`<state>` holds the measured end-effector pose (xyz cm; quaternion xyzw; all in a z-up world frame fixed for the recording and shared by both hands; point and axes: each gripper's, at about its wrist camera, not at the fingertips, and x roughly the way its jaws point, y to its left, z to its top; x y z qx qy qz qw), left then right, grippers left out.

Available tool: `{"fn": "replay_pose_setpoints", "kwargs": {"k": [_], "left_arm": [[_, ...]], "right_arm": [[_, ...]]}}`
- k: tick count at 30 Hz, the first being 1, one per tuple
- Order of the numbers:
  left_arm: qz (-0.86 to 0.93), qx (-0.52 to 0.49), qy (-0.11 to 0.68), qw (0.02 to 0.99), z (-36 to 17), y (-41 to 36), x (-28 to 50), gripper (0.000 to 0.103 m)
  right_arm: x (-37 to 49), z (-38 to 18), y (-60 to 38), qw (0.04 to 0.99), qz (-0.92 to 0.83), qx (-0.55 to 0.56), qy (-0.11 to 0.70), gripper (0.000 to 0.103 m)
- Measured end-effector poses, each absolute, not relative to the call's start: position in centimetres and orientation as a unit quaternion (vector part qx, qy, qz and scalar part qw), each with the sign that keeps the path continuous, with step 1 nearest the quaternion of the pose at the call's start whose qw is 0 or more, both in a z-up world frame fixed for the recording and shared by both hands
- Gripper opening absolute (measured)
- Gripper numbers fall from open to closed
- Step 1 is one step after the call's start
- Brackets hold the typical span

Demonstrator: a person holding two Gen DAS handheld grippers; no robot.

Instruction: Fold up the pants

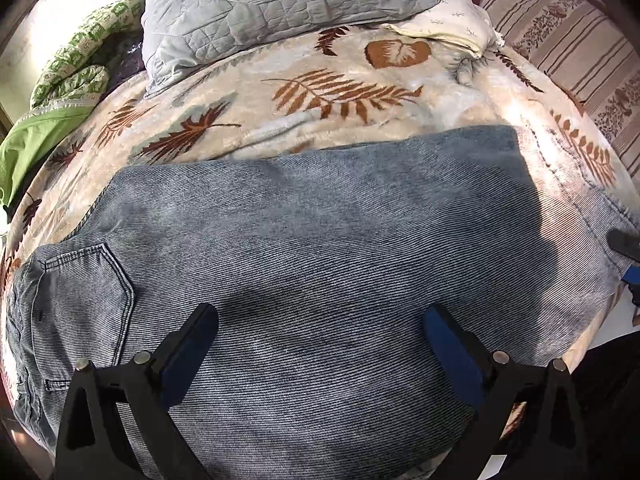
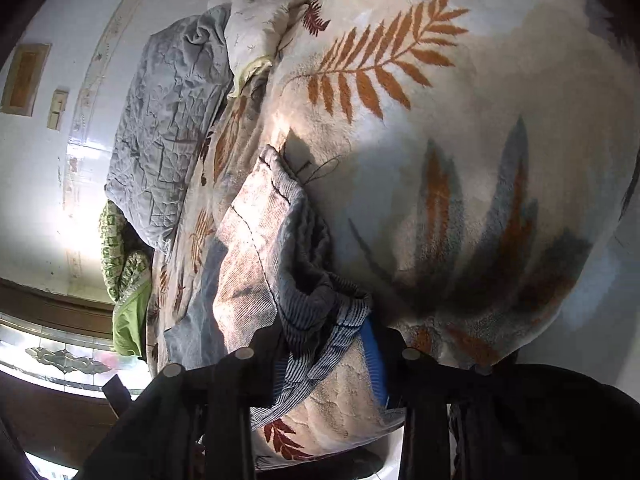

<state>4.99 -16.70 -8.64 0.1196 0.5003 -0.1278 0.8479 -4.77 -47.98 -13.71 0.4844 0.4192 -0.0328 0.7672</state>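
Observation:
Blue-grey denim pants [image 1: 312,240] lie flat across the leaf-patterned blanket [image 1: 320,92], back pocket at the left. My left gripper [image 1: 320,320] is open and empty, hovering over the middle of the pants. In the right wrist view the pants' hem end [image 2: 280,240] is bunched, and my right gripper [image 2: 324,344] has its jaws around that hem fabric, with the blue pad [image 2: 374,356] at the right side. A bit of the right gripper [image 1: 624,240] shows at the right edge of the left wrist view.
A grey quilted cover [image 1: 280,12] and a pale pillow [image 1: 448,20] lie at the far side of the bed. A green patterned cloth [image 1: 72,76] lies far left. A striped headboard cushion [image 1: 580,48] is far right. A tiled wall [image 2: 60,160] is beyond.

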Motion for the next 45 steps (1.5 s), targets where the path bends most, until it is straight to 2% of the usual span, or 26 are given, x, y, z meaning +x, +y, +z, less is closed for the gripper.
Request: {"fn": "replay_pose_setpoints", "kwargs": {"k": [1, 3, 5, 6, 7, 9, 13, 16, 19, 22, 25, 27, 28, 29, 31, 39, 45], "left_arm": [[-0.136, 0.1, 0.486, 0.858, -7.4, -16.3, 4.8, 0.102], [-0.129, 0.093, 0.444, 0.882, -5.4, -15.9, 4.4, 0.102], [-0.106, 0.123, 0.452, 0.877, -6.1, -16.3, 5.3, 0.102], [-0.102, 0.143, 0.48, 0.86, -7.8, -16.7, 6.2, 0.102], [-0.098, 0.164, 0.511, 0.838, -10.0, -17.2, 7.0, 0.103], [-0.101, 0.144, 0.504, 0.845, -10.3, -16.7, 7.1, 0.103], [-0.111, 0.139, 0.511, 0.841, -10.1, -16.7, 7.4, 0.103], [-0.133, 0.059, 0.523, 0.84, -9.1, -14.0, 8.1, 0.101], [-0.124, -0.026, 0.498, 0.858, -6.6, -9.0, 7.2, 0.101], [-0.085, -0.098, 0.467, 0.875, -4.6, -2.5, 5.6, 0.101], [-0.045, -0.139, 0.452, 0.88, -4.0, 3.2, 4.1, 0.101], [-0.02, -0.15, 0.447, 0.882, -4.0, 5.8, 3.2, 0.101], [-0.009, -0.151, 0.447, 0.882, -4.1, 6.6, 2.8, 0.101], [-0.004, -0.152, 0.449, 0.88, -4.4, 7.2, 2.5, 0.101], [-0.008, -0.152, 0.46, 0.875, -4.9, 7.6, 2.0, 0.101], [-0.148, -0.262, 0.48, 0.824, -5.0, 3.9, 1.0, 0.101], [-0.197, -0.341, 0.535, 0.748, -8.0, 0.1, 1.1, 0.101]], "right_arm": [[-4.7, -13.7, -48.0, 0.766, -0.034, 0.483, 0.423, 0.039], [-4.8, -13.9, -48.3, 0.761, -0.025, 0.499, 0.414, 0.051], [-4.6, -13.9, -48.2, 0.762, -0.023, 0.499, 0.413, 0.054], [-4.4, -13.6, -48.0, 0.766, -0.022, 0.49, 0.415, 0.052], [-4.3, -13.3, -47.8, 0.773, -0.025, 0.478, 0.418, 0.036], [-3.9, -12.5, -47.3, 0.781, -0.028, 0.454, 0.427, 0.027], [-3.2, -7.0, -44.0, 0.842, -0.035, 0.339, 0.418, 0.025], [-2.1, -1.9, -39.3, 0.884, -0.016, 0.25, 0.395, 0.025], [-1.5, 2.3, -33.0, 0.914, 0.028, 0.167, 0.369, 0.025], [-1.2, 3.9, -25.8, 0.923, 0.095, 0.113, 0.356, 0.025], [-0.7, 1.9, -19.5, 0.909, 0.155, 0.091, 0.375, 0.025], [-0.4, -1.2, -16.7, 0.893, 0.191, 0.109, 0.393, 0.03], [0.0, -3.2, -15.5, 0.88, 0.21, 0.117, 0.409, 0.049], [0.6, -5.7, -14.4, 0.859, 0.229, 0.124, 0.44, 0.078], [1.1, -9.6, -14.0, 0.827, 0.232, 0.157, 0.487, 0.079], [-1.2, -6.9, -23.2, 0.844, 0.222, 0.305, 0.381, 0.084], [-0.4, -13.0, -28.3, 0.775, 0.211, 0.43, 0.413, 0.084]]}}
